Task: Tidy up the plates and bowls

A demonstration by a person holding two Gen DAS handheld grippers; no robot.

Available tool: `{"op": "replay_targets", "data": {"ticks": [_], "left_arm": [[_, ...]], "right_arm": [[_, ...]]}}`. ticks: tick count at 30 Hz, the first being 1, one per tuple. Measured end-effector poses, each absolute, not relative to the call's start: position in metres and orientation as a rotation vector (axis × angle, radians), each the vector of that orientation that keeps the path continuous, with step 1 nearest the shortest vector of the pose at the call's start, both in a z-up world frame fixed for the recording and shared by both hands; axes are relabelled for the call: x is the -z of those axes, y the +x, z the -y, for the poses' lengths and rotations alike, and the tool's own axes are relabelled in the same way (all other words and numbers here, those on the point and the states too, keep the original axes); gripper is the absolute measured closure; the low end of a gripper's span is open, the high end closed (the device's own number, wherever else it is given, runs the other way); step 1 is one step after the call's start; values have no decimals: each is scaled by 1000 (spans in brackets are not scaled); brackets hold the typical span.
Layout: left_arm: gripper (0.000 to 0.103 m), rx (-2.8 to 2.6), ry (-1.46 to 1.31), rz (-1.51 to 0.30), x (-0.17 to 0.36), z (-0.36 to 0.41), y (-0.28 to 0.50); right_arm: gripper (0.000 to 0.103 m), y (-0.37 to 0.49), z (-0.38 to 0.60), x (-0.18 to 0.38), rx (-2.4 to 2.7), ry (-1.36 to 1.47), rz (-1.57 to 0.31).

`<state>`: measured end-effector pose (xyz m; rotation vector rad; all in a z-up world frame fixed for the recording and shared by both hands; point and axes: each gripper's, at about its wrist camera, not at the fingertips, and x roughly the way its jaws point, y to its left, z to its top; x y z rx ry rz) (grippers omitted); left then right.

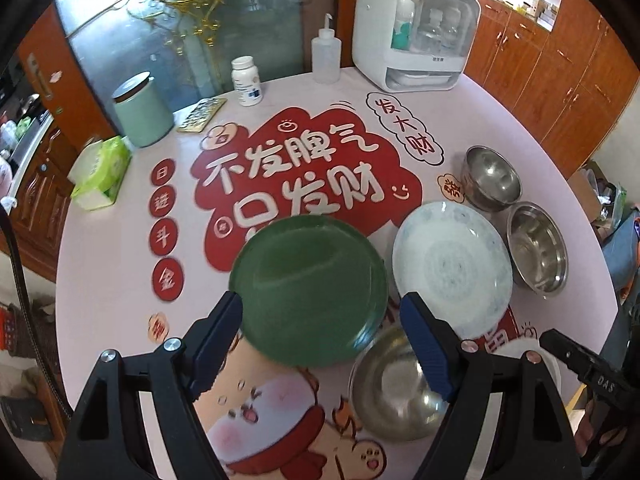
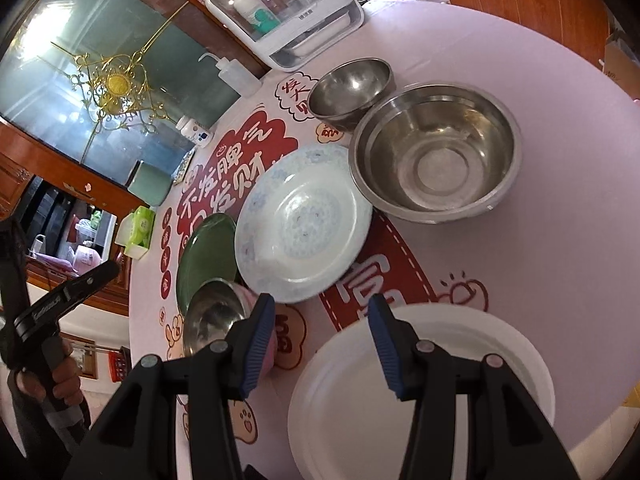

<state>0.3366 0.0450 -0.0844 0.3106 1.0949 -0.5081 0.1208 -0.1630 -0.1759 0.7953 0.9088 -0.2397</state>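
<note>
Steel bowls and plates crowd one side of the round worktop (image 1: pixel 120 280), which wears a pink cloth printed in red. The green plate (image 1: pixel 308 292) lies near the middle, with the blue-patterned white plate (image 1: pixel 452 268) just beside it. A small steel bowl (image 1: pixel 394 384) sits at the near edge of the green plate; whether the two overlap is hard to judge through the blur. Two more steel bowls stand beyond the patterned plate: a large one (image 2: pixel 436 152) and a smaller one (image 2: pixel 348 88) behind it, touching or nearly so. A plain white plate (image 2: pixel 420 392) lies nearest the worktop's edge.

The left tongs (image 1: pixel 324 344) hang wide open above the green plate, gripping nothing. The right tongs (image 2: pixel 320 344) stand about half open over the rim of the plain white plate, also empty.
</note>
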Motion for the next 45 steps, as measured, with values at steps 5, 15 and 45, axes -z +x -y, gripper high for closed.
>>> {"op": "replay_targets", "data": {"ticks": [5, 15, 45], "left_arm": [[23, 527, 327, -1103, 100, -17, 365], [23, 601, 335, -1138, 145, 25, 395], [57, 870, 326, -1264, 222, 87, 397]], "right_arm": [[54, 138, 173, 190, 234, 794, -922], [54, 159, 184, 217, 243, 813, -928], [62, 185, 175, 237, 288, 734, -952]]}}
